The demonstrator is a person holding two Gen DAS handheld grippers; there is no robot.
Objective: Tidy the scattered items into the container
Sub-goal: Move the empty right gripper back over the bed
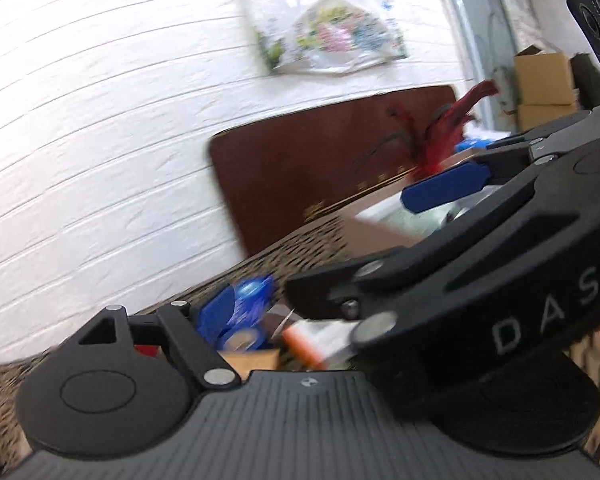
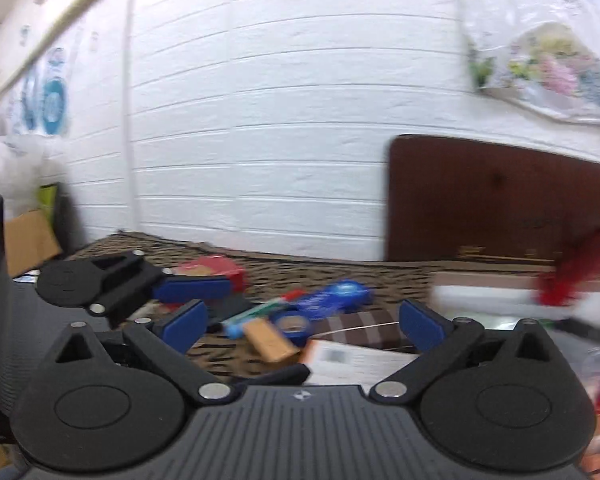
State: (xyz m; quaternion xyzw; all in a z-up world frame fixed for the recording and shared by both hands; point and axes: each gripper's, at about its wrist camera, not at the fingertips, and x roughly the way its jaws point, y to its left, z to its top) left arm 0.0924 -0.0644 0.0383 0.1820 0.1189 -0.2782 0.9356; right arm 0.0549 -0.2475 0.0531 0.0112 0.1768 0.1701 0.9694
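Both views are motion-blurred. In the right wrist view my right gripper [image 2: 304,324] is open and empty above a patterned tabletop [image 2: 292,268]. Scattered there lie a blue tube [image 2: 332,294], a blue tape roll [image 2: 292,324], a small brown box [image 2: 270,340], a white-and-orange box [image 2: 352,360] and a red box [image 2: 216,270]. My left gripper [image 2: 192,300] shows at the left, its blue pads close together, nothing seen between them. In the left wrist view the right gripper's body [image 1: 480,292] blocks the right side. The cardboard container [image 1: 376,232] stands behind, with a red feather item [image 1: 452,132].
A white brick wall [image 2: 260,120] runs behind the table. A dark brown board [image 2: 480,200] leans on it. A flowered plastic bag [image 2: 540,60] hangs on the wall. Cardboard boxes [image 1: 544,84] stand at the far right.
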